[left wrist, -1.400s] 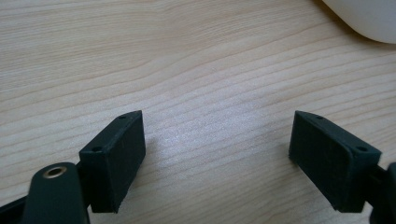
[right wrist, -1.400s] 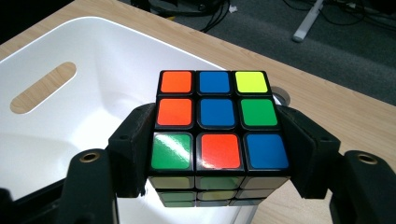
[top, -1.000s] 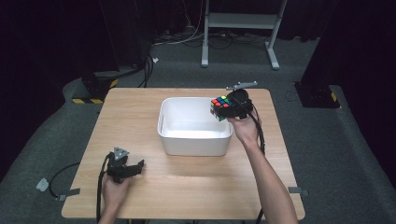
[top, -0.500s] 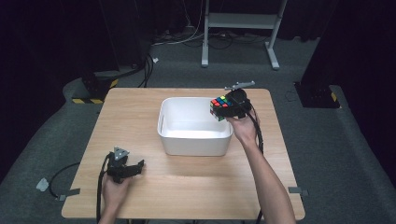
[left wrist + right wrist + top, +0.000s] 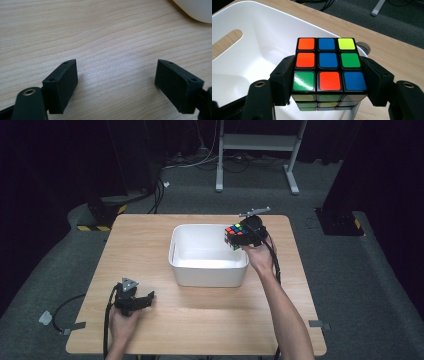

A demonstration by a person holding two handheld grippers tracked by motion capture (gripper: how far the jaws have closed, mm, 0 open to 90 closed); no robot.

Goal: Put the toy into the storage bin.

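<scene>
Over the white tub (image 5: 209,270), right gripper (image 5: 239,236) still holds cube (image 5: 234,233) unmoved

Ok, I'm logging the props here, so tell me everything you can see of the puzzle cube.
The puzzle cube is a three-by-three twist cube of glossy black plastic with coloured stickers. Its top face shows orange, blue, yellow; orange, blue, green; green, orange, blue, so it is scrambled. It sits level, clamped on two opposite sides by the right tool, in the air over the right rim of the white tub.
</scene>
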